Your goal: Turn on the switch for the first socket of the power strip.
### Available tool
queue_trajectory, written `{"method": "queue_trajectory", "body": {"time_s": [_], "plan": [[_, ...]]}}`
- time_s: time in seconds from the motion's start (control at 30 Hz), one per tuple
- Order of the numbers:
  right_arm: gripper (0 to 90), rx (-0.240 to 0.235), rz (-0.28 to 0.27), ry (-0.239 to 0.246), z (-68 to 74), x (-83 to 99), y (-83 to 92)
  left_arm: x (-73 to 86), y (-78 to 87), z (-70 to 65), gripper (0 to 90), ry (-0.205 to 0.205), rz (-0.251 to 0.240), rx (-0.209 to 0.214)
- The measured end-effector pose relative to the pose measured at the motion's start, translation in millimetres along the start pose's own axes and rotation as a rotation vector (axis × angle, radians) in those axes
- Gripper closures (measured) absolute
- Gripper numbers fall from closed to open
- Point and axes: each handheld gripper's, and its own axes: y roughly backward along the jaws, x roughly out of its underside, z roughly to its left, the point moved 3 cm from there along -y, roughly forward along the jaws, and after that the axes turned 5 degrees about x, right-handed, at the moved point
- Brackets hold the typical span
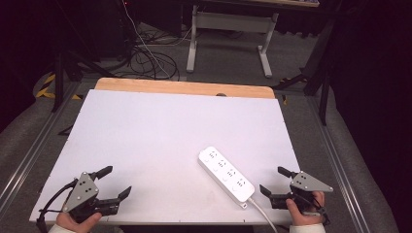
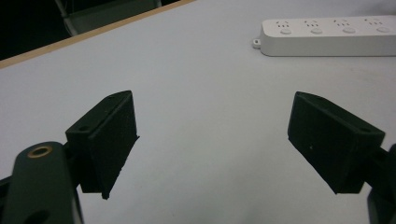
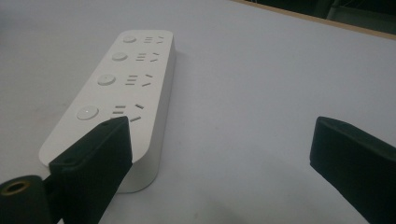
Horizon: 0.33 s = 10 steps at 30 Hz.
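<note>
Tools (image 1: 116, 182) spread; white four-outlet power strip (image 1: 226, 174).

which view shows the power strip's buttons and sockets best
The right gripper view: the power strip lies close, four buttons and socket slots clear. The left gripper view has it far off; the high view shows it whole but small.
</note>
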Motion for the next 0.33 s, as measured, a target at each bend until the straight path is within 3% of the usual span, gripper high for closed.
{"method": "queue_trajectory", "body": {"time_s": [0.33], "plan": [[6.8, 0.002, 0.005, -0.003, 0.4, 0.6, 1.0, 1.0, -1.6, 0.4, 16.6, 0.015, -0.003, -0.008]]}}
